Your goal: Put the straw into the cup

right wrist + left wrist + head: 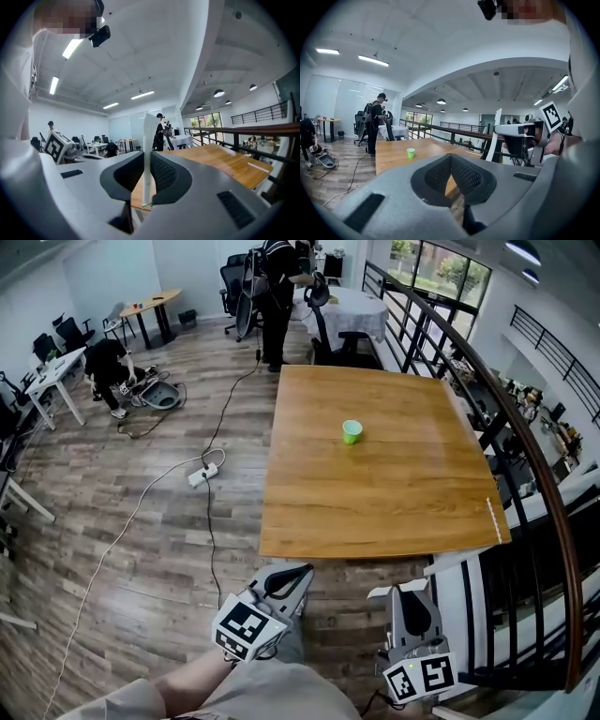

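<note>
Right gripper (149, 161) jaws pinch an upright white straw (149, 140); left gripper (451, 161) jaws closed, empty. Green cup (352, 431) stands mid desk (375, 512), bare wood around it, well beyond the near edge.

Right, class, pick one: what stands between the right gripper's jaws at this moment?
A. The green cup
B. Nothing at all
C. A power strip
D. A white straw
D: in the right gripper view the right gripper is shut on a white straw that stands upright between its pads, while the green cup sits apart on the wooden table.
</note>
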Available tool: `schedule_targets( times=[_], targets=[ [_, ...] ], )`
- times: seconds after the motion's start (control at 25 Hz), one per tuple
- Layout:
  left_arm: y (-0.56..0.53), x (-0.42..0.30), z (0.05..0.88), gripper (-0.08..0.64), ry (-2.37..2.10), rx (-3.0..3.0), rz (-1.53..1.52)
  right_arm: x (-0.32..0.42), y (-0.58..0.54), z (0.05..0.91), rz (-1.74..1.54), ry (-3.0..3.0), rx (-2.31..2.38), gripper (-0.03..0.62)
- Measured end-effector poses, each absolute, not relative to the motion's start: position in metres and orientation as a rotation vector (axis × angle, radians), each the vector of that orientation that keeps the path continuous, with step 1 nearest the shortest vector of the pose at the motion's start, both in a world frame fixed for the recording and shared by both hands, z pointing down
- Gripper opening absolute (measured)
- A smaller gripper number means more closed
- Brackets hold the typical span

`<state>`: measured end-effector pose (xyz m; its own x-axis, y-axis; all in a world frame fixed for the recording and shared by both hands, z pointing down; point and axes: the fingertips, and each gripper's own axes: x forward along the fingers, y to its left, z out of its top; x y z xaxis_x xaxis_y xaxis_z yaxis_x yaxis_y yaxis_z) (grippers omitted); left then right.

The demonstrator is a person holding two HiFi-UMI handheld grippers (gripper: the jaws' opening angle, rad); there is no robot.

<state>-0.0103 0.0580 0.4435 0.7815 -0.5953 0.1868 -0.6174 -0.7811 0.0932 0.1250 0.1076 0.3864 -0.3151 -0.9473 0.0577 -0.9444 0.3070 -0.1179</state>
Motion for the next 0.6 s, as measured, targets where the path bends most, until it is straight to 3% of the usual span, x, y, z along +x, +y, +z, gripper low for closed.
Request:
schedule_targets(
  times=[0.6],
  targets=[
    [-0.108,0.004,0.462,0.014,-0.857,2.772,0.279,0.122,-0.071,0.374,-0.284,2.492,-1.790,0.049]
  ],
)
